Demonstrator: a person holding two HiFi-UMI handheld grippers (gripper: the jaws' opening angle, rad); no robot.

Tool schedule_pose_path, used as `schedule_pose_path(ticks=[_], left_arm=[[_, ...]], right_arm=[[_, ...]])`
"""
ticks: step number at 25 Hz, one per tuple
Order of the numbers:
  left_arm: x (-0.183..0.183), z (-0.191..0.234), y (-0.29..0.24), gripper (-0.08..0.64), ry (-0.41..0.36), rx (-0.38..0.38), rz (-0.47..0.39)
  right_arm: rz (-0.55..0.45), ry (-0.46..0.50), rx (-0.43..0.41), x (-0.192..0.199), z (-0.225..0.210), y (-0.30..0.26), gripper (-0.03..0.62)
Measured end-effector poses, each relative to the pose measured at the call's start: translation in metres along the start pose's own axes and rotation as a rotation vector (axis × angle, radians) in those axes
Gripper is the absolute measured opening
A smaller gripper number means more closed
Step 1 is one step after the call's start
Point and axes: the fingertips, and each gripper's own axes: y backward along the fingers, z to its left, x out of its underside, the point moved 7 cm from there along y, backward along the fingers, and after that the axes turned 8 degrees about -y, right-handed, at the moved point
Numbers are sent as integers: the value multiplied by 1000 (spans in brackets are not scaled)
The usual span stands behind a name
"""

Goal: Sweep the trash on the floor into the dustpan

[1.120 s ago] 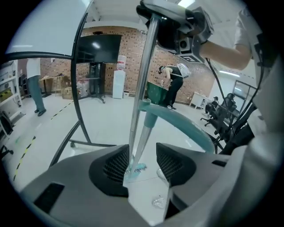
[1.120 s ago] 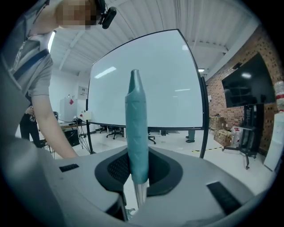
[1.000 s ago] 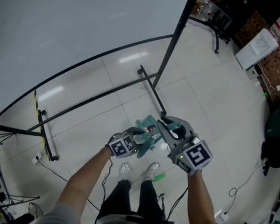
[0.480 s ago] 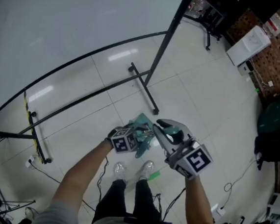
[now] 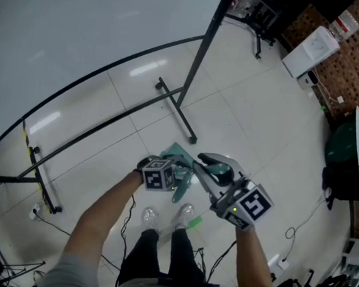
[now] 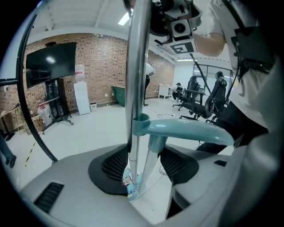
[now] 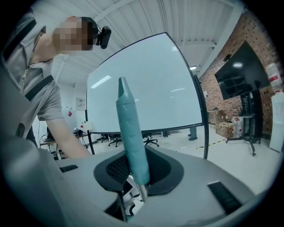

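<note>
The teal dustpan (image 5: 174,150) stood on the floor (image 5: 245,114), with trash (image 6: 128,181) lying in it. Above the dustpan, the left claw (image 6: 144,166) had rolled and drawn nearer than a second before. Its wide jaws had just eased inward and pressed the broom pole (image 6: 136,66) and dustpan shaft (image 6: 151,155). The right claw (image 7: 138,173), its jaws just opening slightly, pinched the broom handle (image 7: 131,137) above the dustpan, as before.

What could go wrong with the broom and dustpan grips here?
1. The right hand-held gripper: jaws have just been opening on the teal broom handle; it may slip.
2. The left hand-held gripper, jaws wide and just closing, straddles both the broom pole and dustpan handle; lifting could drag both, tipping trash out.
</note>
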Motion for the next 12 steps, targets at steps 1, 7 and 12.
schedule_pose_path(ticks=[1, 7, 12], left_arm=[[0, 0, -1, 239, -1, 1, -2], [-5, -2, -2, 222, -15, 20, -23], [-5, 0, -3, 181, 53, 19, -49]], right_arm=[[0, -3, 1, 0, 0, 1, 71], [-9, -23, 8, -2, -5, 5, 72], [-10, -10, 1, 0, -4, 7, 71]])
